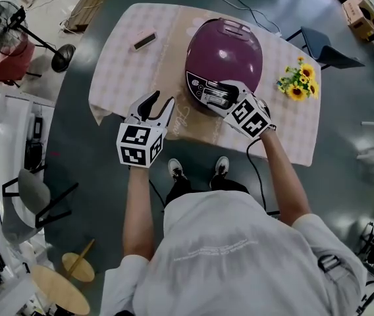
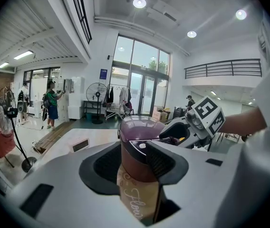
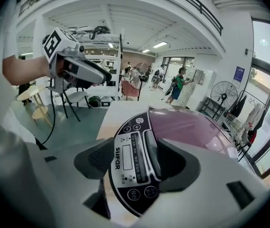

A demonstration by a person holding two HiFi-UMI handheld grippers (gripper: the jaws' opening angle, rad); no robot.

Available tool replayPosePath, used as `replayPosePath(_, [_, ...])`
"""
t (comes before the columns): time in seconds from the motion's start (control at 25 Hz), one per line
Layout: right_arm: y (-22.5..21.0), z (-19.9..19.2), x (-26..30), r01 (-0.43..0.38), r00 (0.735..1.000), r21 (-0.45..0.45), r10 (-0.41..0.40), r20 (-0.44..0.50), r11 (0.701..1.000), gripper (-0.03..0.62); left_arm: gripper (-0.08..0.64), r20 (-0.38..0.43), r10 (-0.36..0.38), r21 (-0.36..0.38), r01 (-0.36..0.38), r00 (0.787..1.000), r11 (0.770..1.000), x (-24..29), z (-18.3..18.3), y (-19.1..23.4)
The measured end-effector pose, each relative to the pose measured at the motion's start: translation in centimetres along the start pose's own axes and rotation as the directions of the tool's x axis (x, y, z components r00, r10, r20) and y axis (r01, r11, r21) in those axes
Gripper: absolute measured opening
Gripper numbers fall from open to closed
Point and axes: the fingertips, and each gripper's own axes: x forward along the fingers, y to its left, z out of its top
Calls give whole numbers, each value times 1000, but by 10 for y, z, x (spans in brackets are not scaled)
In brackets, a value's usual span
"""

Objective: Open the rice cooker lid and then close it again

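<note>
A purple rice cooker (image 1: pixel 230 48) stands on the cloth-covered table (image 1: pixel 118 71) with its lid down. Its dark control panel (image 1: pixel 203 87) faces me. My right gripper (image 1: pixel 218 96) is at the cooker's front, jaws wide apart. In the right gripper view the panel (image 3: pixel 130 160) lies between the jaws, and the right-hand pad (image 3: pixel 175 163) sits next to the silver lid button (image 3: pixel 151 151). My left gripper (image 1: pixel 160 101) hovers open at the table's front edge, left of the cooker. Nothing sits between its jaws; the cooker (image 2: pixel 139 127) shows beyond their gap.
A tan paper mat (image 1: pixel 190 127) lies under the cooker's front. Sunflowers (image 1: pixel 297 83) stand at the table's right end and a small flat box (image 1: pixel 145 41) lies at the back left. A dark chair (image 1: pixel 325 48) sits behind the table. A black cord (image 1: pixel 256 170) hangs near my right arm.
</note>
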Motion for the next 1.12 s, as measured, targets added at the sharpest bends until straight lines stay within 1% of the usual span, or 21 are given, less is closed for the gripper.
replayPosePath(0.24, [3, 3, -1, -6, 999, 46, 4, 45, 999, 284, 176, 1, -8, -3, 8, 1000, 1000, 3, 1, -3])
replayPosePath(0.4, [4, 3, -1, -5, 999, 45, 3, 47, 999, 282, 176, 8, -22, 3, 22, 1000, 1000, 6, 7, -8])
replayPosePath(0.64, [3, 3, -1, -1, 998, 44, -1, 61, 999, 259, 176, 15, -45, 25, 45, 999, 999, 10, 17, -17])
replayPosePath(0.84, [7, 3, -2, -6, 998, 38, 3, 58, 999, 272, 176, 18, -40, 37, 39, 999, 999, 7, 22, -18])
replayPosePath(1.0, [13, 0, 0, -12, 999, 4, 12, 53, 1000, 316, 176, 16, -35, 33, 34, 999, 999, 7, 19, -18])
replayPosePath(1.12, [15, -1, 1, -18, 998, -3, 18, 54, 1000, 321, 176, 17, -38, 34, 37, 999, 999, 8, 19, -19])
